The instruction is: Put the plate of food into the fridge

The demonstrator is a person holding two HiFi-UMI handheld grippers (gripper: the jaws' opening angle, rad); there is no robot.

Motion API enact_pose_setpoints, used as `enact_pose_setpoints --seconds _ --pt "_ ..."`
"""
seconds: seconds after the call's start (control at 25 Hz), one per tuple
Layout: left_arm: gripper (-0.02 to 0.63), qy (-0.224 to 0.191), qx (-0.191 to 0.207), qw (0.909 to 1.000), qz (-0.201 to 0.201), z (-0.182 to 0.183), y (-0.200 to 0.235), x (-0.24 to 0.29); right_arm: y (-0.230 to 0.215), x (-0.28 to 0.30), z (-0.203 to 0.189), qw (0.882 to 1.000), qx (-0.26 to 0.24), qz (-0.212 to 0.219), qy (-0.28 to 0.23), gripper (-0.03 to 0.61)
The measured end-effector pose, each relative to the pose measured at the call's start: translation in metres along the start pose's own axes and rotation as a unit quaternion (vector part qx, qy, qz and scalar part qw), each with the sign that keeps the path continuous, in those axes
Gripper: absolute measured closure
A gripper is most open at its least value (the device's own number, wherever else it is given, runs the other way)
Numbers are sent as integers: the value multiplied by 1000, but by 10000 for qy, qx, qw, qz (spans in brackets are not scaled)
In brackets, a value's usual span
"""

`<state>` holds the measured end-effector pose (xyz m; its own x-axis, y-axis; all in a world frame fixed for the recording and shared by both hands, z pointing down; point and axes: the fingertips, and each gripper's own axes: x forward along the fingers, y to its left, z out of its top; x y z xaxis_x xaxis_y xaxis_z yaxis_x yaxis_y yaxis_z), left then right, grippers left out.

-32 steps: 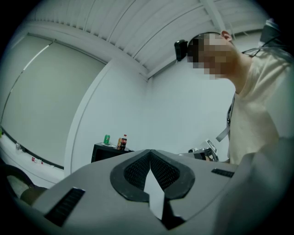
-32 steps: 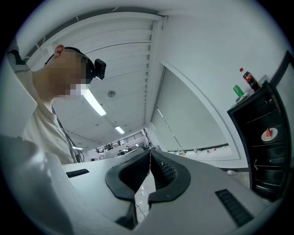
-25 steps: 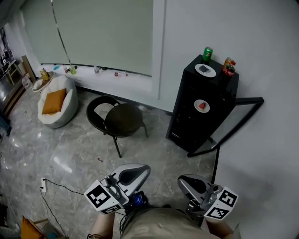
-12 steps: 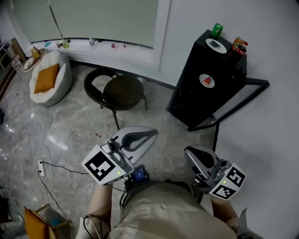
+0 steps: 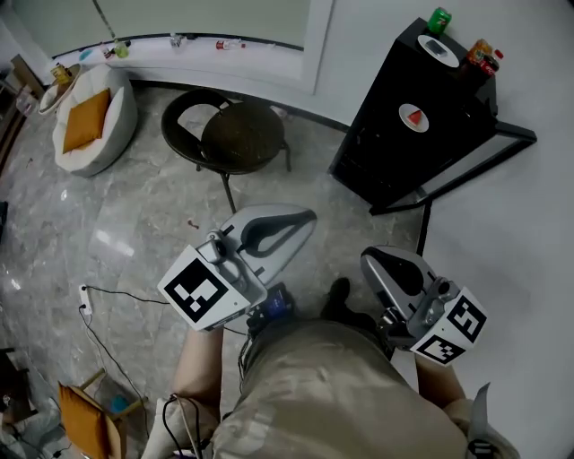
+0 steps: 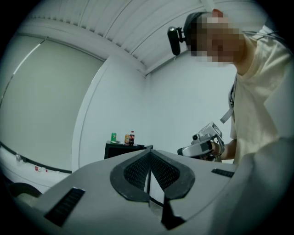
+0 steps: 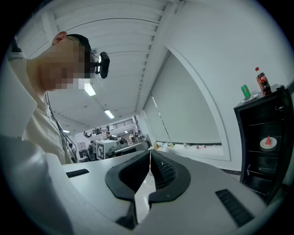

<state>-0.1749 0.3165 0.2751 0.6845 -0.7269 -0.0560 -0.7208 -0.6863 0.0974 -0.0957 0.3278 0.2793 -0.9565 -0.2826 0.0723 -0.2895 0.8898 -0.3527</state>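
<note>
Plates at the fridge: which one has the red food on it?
The lower plate, on a shelf in the open fridge; the plate on top, beside the green can, holds something grey.

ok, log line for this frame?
left gripper: shut, empty | right gripper: shut, empty | fridge: door open | red-food plate: on shelf

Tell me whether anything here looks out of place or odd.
The black fridge stands with its door swung wide open, though the plate of food already sits on a shelf inside. Nothing looks spilled, tipped or broken.
</note>
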Motion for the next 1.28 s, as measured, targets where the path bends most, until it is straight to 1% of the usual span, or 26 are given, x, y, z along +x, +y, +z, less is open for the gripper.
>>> enact_pose_setpoints --seconds 0.08,0.2,0.36,0.6,0.76,0.88,0.96,1.08,1.28 --pt "603 -26 -2 10000 -9 -3 0 1 -6 -1 0 10000 48 -29 -22 557" --pt "603 263 -54 9996 85 -16 3 11 -22 -5 -1 9999 133 -41 -52 557" --pt "603 379 -16 9992 131 -19 1 32 -45 -12 -1 9996 286 37 -69 557" --pt "603 516 86 9984 211 -20 0 73 -82 -25 13 9993 309 200 -101 557" --pt "603 661 -8 9974 291 -20 1 93 -101 -33 19 9989 368 285 -73 557" --pt "603 770 -78 9960 456 -16 8 99 -109 -33 30 9987 346 364 -101 558" --pt "603 749 5 9959 514 -9 14 106 -115 -33 40 9986 265 423 -160 557" --pt "603 437 204 9978 451 1 14 121 -126 -37 43 9984 262 484 -162 557" --pt "603 659 151 9958 611 -10 10 135 -142 -49 39 9976 390 565 -105 557"
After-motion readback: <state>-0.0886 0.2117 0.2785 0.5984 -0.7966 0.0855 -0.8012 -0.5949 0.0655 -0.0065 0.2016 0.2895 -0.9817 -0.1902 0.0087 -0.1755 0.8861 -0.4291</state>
